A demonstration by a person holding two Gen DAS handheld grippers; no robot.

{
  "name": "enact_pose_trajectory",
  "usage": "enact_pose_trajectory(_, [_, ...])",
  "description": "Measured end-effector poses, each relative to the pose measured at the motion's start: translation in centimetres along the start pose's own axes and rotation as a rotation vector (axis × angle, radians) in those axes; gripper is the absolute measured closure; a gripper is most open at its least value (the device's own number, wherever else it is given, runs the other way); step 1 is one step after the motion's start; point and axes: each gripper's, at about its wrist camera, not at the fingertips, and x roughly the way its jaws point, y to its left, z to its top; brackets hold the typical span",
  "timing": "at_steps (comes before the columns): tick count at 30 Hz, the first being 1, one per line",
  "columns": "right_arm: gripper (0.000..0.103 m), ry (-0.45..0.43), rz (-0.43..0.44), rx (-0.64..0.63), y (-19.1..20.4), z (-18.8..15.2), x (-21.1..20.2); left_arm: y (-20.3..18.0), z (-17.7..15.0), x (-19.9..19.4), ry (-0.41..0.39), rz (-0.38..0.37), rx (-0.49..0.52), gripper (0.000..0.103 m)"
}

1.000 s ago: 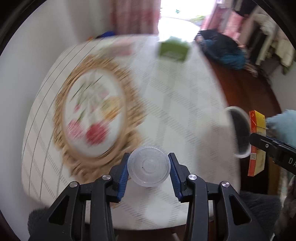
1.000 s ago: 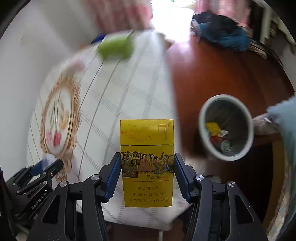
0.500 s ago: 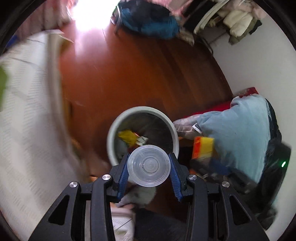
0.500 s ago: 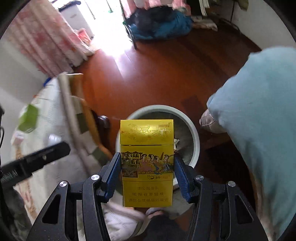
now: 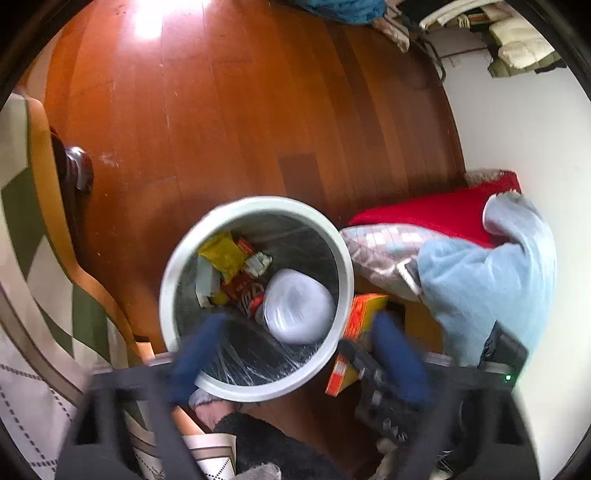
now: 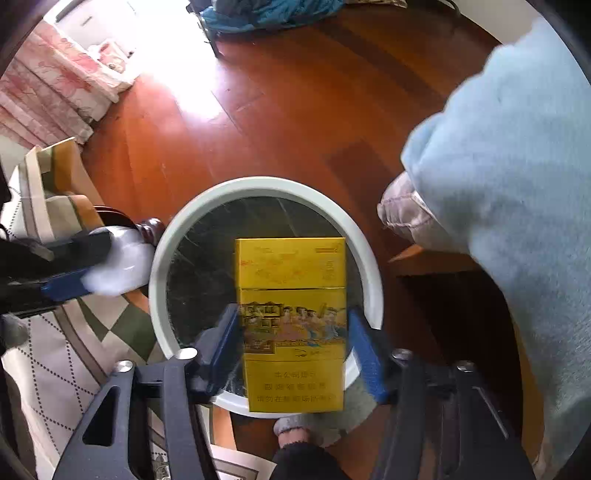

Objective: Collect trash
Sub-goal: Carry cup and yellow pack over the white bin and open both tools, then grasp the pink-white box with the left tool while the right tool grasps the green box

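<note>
**Wooden floor and what stands on it**

A glossy red-brown plank floor (image 5: 229, 110) fills the upper half of both views, with a bright window glare at the upper left. A round white-rimmed bin (image 5: 255, 201) stands on it at centre frame. A dark turned furniture leg (image 5: 75, 173) rests on the boards at the left edge. A heap of blue cloth (image 6: 266, 13) lies on the floor at the top.

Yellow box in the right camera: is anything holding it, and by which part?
The right gripper holds the yellow box by its two long side edges, fingers pressed on its lower half, above the bin.
</note>
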Motion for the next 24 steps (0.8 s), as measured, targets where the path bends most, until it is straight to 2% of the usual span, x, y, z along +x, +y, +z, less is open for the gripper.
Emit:
enact_pose_trajectory(1, [0.003, 0.000, 0.002, 0.000, 0.0, 0.0, 0.2, 0.1, -0.1, -0.5, -0.012, 0.010, -0.002, 0.004])
enact_pose_trajectory(2, [0.000, -0.004, 0.000, -0.001, 0.0, -0.2, 0.0, 0.0, -0.3, -0.9, -0.020, 0.023, 0.002, 0.004])
enact_pose_trajectory(6, [0.000, -0.022, -0.020, -0.006, 0.5, -0.9, -1.6, -0.6, -1.8, -3.0, -0.077, 0.119, 0.060, 0.004])
enact_pose_trajectory(8, [0.000, -0.042, -0.026, -0.009, 1.0, -1.4, -2.9, -0.9, -3.1, -4.8, -0.138, 0.180, 0.086, 0.004])
enact_pose_trajectory(11, [0.000, -0.081, -0.036, -0.036, 2.4, -2.3, -5.9, -1.2, -5.5, -8.7, -0.255, 0.302, 0.119, 0.004])
enact_pose_trajectory(13, [0.000, -0.118, -0.031, -0.070, 3.9, -2.6, -8.4, -0.6, -7.5, -12.7, -0.368, 0.387, 0.108, 0.004])
enact_pose_trajectory(15, [0.000, -0.155, -0.012, -0.101, 5.9, -2.9, -11.0, 0.5, -8.9, -16.2, -0.457, 0.436, 0.080, 0.004])
enact_pose_trajectory(17, [0.000, -0.183, 0.026, -0.137, 8.7, -3.0, -13.4, 2.5, -10.6, -20.4, -0.548, 0.477, 0.027, 0.004])
enact_pose_trajectory(20, [0.000, -0.203, 0.094, -0.198, 13.9, -3.2, -16.1, 7.1, -12.8, -26.6, -0.667, 0.582, -0.062, 0.004])
enact_pose_trajectory(22, [0.000, -0.201, 0.135, -0.252, 18.1, -3.2, -17.0, 11.0, -13.7, -29.7, -0.704, 0.642, -0.121, 0.004])
enact_pose_trajectory(24, [0.000, -0.195, 0.173, -0.333, 23.5, -3.4, -17.4, 14.9, -14.2, -31.7, -0.702, 0.675, -0.192, 0.004])
